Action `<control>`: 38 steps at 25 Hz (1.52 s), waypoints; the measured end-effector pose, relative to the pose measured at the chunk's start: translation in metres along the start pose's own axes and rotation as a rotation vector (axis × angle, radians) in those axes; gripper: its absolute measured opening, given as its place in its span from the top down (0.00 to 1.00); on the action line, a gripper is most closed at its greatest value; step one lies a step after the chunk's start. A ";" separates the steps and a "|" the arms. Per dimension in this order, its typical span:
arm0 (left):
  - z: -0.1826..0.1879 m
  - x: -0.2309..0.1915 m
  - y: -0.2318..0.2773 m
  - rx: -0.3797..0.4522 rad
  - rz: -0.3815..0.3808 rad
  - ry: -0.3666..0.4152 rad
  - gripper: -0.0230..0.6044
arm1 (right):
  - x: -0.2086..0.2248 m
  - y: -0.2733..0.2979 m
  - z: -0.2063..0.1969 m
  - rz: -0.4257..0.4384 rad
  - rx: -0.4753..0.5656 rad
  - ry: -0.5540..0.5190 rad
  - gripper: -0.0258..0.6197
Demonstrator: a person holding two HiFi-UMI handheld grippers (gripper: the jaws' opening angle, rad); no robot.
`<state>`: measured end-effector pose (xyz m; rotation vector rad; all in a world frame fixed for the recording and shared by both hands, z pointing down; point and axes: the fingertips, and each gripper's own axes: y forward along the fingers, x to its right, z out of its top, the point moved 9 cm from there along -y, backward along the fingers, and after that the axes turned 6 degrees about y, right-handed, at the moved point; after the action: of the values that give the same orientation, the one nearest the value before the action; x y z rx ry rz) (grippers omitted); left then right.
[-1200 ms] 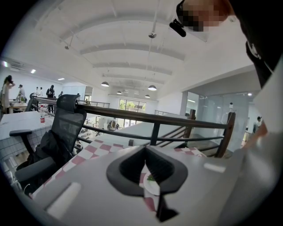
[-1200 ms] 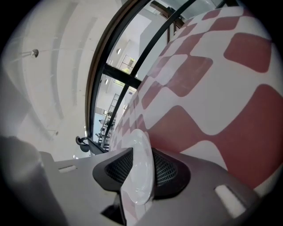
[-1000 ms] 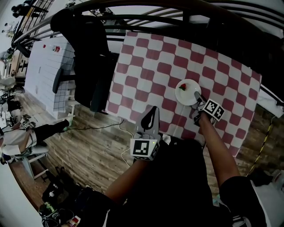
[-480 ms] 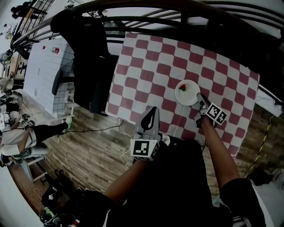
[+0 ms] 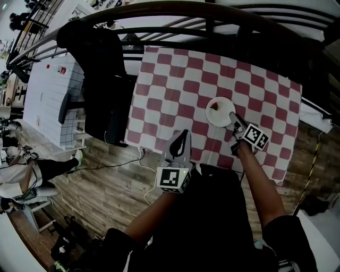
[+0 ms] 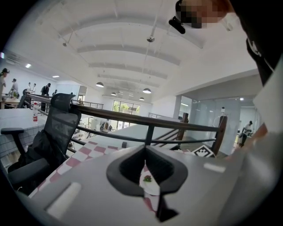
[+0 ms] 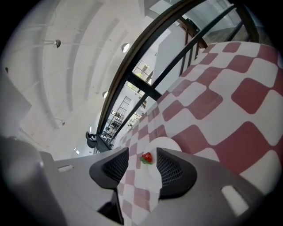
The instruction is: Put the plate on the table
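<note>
Checkered table (image 5: 180, 90), plate (image 5: 221, 118) clear of every edge

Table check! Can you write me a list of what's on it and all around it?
Surface: table, red-and-white checked cloth.
Job's things: plate lying on the table, red berry on it.
Clutter: nothing seen.
Grippers: right gripper open, jaws have just been opening, nothing gripped between them, tips by the plate's rim; left gripper shut, empty, at the table's near edge.
Cables: white cable on the floor by the table.
Surroundings: chair, railing, wooden floor.
</note>
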<state>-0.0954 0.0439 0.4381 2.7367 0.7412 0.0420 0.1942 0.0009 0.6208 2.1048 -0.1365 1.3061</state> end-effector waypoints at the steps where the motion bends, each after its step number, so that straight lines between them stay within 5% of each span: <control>1: 0.000 -0.001 -0.001 0.005 -0.008 0.004 0.95 | -0.006 -0.002 -0.003 0.013 -0.002 0.012 0.67; 19: 0.020 -0.015 -0.012 0.064 -0.149 -0.007 0.95 | -0.134 -0.053 -0.061 0.123 0.034 -0.043 0.67; 38: 0.027 0.008 -0.021 0.107 -0.318 0.042 0.95 | -0.203 -0.105 -0.082 0.122 0.181 -0.400 0.62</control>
<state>-0.0960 0.0568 0.4054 2.6879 1.2132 -0.0102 0.0727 0.0818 0.4265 2.5290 -0.3320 0.9767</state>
